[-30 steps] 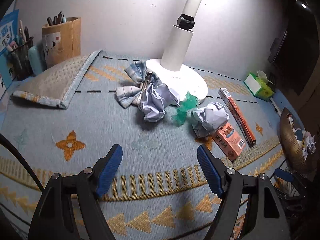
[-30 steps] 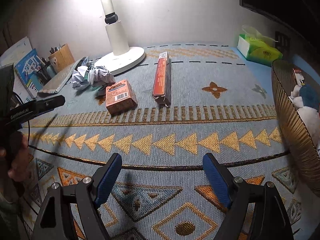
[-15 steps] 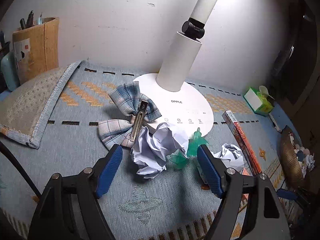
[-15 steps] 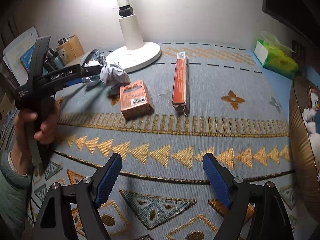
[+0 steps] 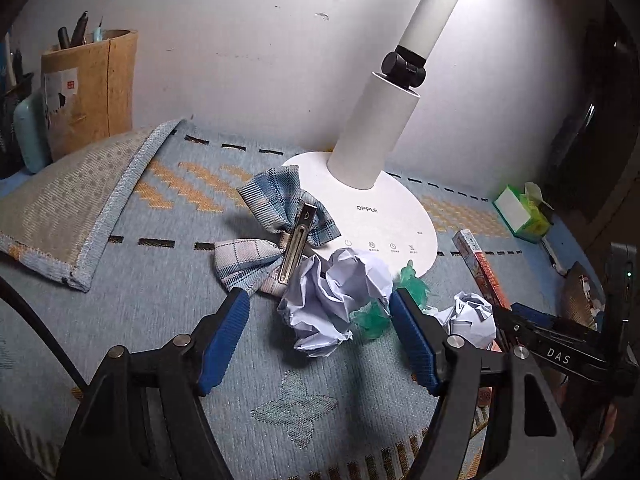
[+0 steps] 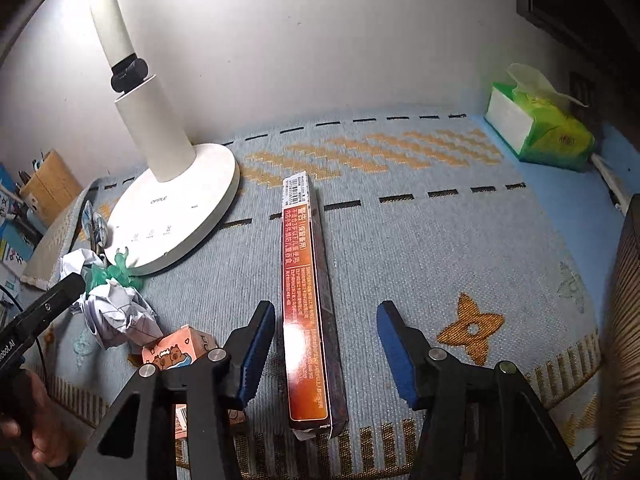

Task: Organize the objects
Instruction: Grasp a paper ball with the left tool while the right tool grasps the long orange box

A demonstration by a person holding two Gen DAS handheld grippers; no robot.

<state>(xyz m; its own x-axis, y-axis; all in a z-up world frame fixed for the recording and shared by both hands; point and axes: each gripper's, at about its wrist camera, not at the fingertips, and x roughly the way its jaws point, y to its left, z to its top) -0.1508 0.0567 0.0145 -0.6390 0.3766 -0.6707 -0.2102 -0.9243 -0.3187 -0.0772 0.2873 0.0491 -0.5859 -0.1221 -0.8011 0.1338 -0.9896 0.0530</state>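
Paper ball point(image 5: 334, 300) before lamp base point(image 5: 372, 216), bow clip point(image 5: 276, 236) left, long box point(image 6: 310, 304) right.

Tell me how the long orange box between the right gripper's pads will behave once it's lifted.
The long orange box looks like thin, probably light cardboard. Gripped near its torn end, the far end may dip or swing. Its glossy face might slip against the closing right gripper.
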